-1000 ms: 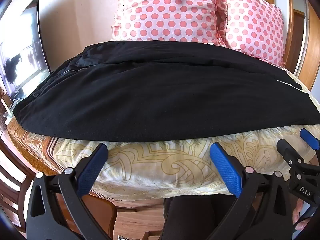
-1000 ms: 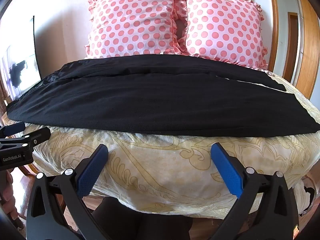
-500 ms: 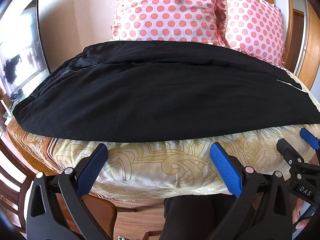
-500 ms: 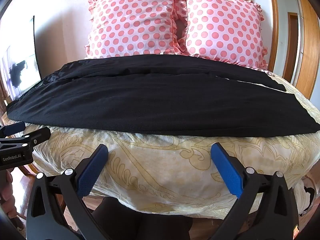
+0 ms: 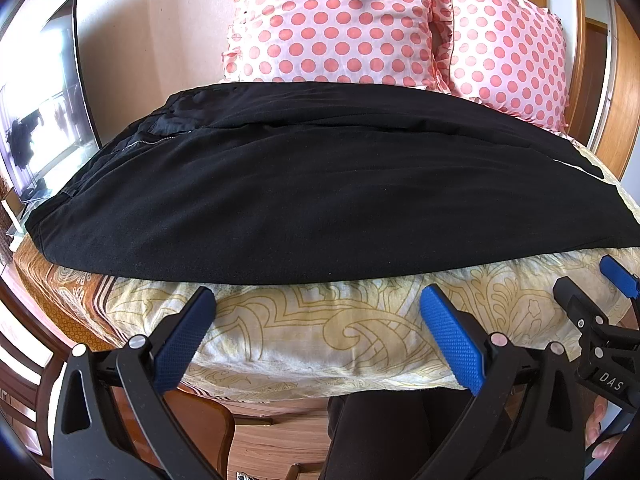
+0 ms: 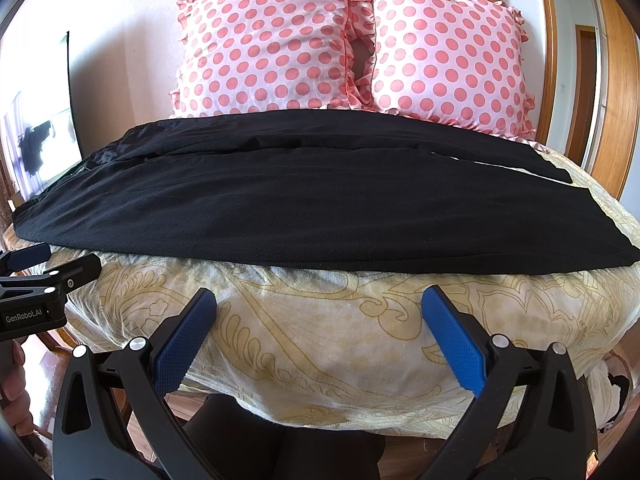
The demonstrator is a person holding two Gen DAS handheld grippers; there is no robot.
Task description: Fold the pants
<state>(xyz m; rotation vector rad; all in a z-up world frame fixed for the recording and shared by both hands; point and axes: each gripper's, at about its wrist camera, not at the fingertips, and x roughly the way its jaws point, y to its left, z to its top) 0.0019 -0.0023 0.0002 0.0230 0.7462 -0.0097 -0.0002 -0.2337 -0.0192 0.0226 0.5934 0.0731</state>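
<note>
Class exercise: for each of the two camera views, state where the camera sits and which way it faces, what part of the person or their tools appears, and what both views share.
Left wrist: sits on the left gripper, facing the waist end of the black pants; the right gripper and fingertips show at right.
Right wrist: sits on the right gripper, facing the leg end; the left gripper shows at left.
Shared: pants, patterned bedcover, polka-dot pillows; both jaws open.

Matt black cloth pants (image 5: pixel 320 200); glossy dotted pillows (image 6: pixel 352 44); thin printed bedsheet (image 6: pixel 340 332); claw pads (image 5: pixel 452 336) knurled.
</note>
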